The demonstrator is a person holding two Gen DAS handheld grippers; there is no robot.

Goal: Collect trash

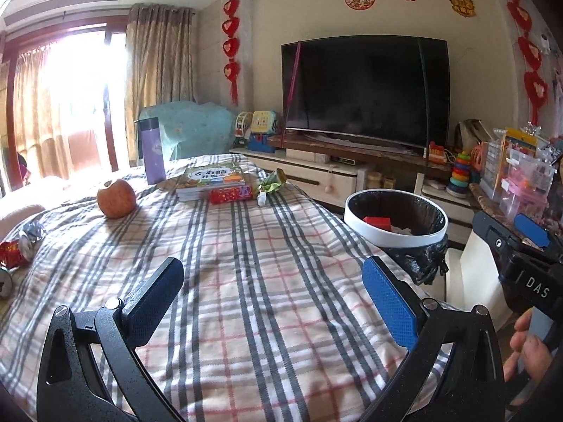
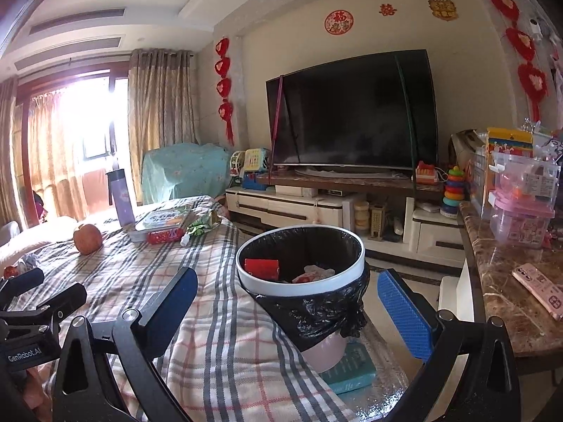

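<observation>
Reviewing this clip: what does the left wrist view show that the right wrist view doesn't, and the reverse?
Only the left wrist view shows the crumpled red and silver foil wrappers at the bed's left edge, and a hand holding the right gripper.

Only the right wrist view shows the pink phone on the brown marble counter, and the teal book under the bin.

Both show the white-rimmed bin with a black liner, the bitten apple, the purple bottle, and the plaid blanket. Both grippers, left and right, are open and empty.

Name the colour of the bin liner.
Black; the liner shows best in the right wrist view, draped over the bin's white rim.
</observation>
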